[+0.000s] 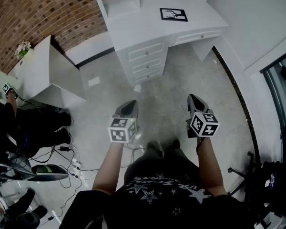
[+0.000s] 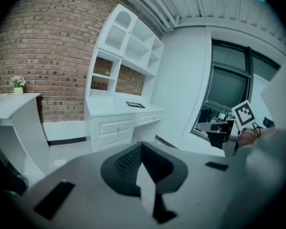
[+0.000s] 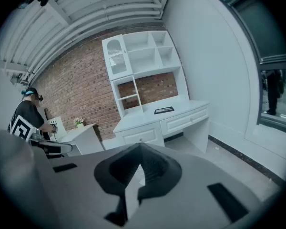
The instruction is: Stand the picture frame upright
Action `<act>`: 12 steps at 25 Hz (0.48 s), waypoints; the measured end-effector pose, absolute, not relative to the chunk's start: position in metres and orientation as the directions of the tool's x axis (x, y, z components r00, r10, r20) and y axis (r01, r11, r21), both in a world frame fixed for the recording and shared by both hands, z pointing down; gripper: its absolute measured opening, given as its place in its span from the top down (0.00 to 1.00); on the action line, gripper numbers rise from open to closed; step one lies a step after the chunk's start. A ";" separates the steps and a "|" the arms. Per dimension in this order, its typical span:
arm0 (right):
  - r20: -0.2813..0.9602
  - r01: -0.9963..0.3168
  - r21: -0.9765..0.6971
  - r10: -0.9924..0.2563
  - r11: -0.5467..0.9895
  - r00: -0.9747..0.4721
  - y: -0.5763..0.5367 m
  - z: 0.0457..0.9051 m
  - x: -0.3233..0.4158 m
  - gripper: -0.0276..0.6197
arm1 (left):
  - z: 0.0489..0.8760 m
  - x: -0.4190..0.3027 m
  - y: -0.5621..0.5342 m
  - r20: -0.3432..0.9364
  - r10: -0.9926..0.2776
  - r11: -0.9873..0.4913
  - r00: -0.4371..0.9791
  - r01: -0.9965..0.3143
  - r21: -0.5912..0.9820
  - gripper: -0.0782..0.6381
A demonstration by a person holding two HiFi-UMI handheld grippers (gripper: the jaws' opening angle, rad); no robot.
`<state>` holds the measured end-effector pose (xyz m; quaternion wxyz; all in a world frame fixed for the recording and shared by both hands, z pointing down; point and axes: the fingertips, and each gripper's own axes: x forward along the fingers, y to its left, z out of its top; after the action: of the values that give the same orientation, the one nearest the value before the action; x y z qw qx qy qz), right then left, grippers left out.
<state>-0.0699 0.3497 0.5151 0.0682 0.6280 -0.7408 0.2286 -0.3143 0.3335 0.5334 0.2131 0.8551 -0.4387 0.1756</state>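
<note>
Approach stage, task not begun. The picture frame (image 1: 173, 14) lies flat, face up, on the right half of the white table (image 1: 133, 30), beside the shelf unit at the table's left end and set back from the front edge. I stand on the floor (image 1: 181, 75) well apart from the table's front edge. The left hand-held gripper (image 1: 129, 104) and right hand-held gripper (image 1: 194, 98) both hang low at waist height, pointing toward the table, jaws pressed together on nothing. My judgement: nothing is within reach to grasp, hence the closed, empty carry. The frame's flat lie suggests one edge must be lifted first.
</note>
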 end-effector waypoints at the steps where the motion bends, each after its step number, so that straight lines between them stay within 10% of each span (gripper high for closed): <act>1: 0.389 -0.961 -0.255 -0.899 0.105 -0.201 0.349 0.515 -0.072 0.94 | 0.534 -0.317 0.333 0.488 -0.677 -0.521 0.551 -0.827 0.211 0.87; 12: 0.359 -0.959 -0.265 -0.913 0.102 -0.196 0.329 0.514 -0.084 0.94 | 0.529 -0.328 0.325 0.477 -0.682 -0.519 0.554 -0.826 0.217 0.87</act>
<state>-0.0843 0.3292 0.5135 0.0518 0.6320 -0.7404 0.2230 -0.3279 0.3248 0.5290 0.2139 0.8552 -0.4411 0.1683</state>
